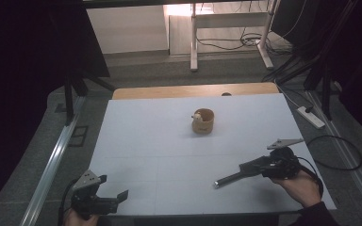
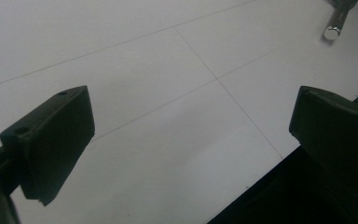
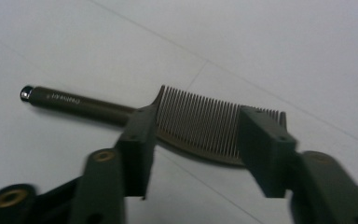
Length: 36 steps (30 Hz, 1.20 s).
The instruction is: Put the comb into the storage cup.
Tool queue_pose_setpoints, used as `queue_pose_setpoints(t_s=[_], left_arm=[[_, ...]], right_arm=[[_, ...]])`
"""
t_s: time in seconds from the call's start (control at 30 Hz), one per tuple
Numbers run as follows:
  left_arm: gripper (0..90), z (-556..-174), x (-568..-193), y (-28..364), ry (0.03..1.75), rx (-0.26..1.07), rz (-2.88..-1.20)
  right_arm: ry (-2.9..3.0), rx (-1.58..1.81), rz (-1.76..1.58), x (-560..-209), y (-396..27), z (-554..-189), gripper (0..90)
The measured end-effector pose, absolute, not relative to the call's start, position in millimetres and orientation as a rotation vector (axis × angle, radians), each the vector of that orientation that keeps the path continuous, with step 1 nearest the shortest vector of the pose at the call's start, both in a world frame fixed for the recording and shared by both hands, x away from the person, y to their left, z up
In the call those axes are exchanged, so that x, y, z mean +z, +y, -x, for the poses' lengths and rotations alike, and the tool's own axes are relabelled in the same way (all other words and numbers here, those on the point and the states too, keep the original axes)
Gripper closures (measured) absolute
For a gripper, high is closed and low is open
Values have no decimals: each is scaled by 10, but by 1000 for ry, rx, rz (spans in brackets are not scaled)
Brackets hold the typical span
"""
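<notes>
While right tongs [image 3: 193, 140] straddle comb [image 3: 200, 126] teeth at lower right of white surface [image 1: 160, 141], pads near, firm grip uncertain; left tongs [image 2: 186, 140] open, empty, lower left. Risk: comb pivots or slips, long handle outweighing shallow hold.

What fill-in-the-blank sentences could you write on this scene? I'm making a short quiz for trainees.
1. The right claw has its jaws around the toothed end of a ____.
2. The left claw stands open, with ____ between its jaws.
3. Far from both claws, near the middle of the white table, stands a small brown ____.
4. The comb has a dark round ____ with a shiny tip that points away from the claw.

Missing words: comb; nothing; cup; handle
</notes>
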<state>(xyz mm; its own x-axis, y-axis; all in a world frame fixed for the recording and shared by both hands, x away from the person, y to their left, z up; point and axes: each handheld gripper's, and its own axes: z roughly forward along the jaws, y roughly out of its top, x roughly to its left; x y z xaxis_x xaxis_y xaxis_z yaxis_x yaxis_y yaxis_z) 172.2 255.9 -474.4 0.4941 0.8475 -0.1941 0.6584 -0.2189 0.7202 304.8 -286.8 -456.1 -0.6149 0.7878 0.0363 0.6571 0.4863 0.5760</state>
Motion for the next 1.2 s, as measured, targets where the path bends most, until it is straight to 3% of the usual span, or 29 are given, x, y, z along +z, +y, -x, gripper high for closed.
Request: queue_pose_setpoints(t_s=[0.33,1.2], left_arm=[[14,-1723,-4745,2566,1236,301,-1955],[13,-1718,-4743,2563,1225,302,-1954]], right_arm=[[2558,778,-1215,-4607,-2931,-3097,900],[2576,708,-1284,-4896,-3109,-3137,900]])
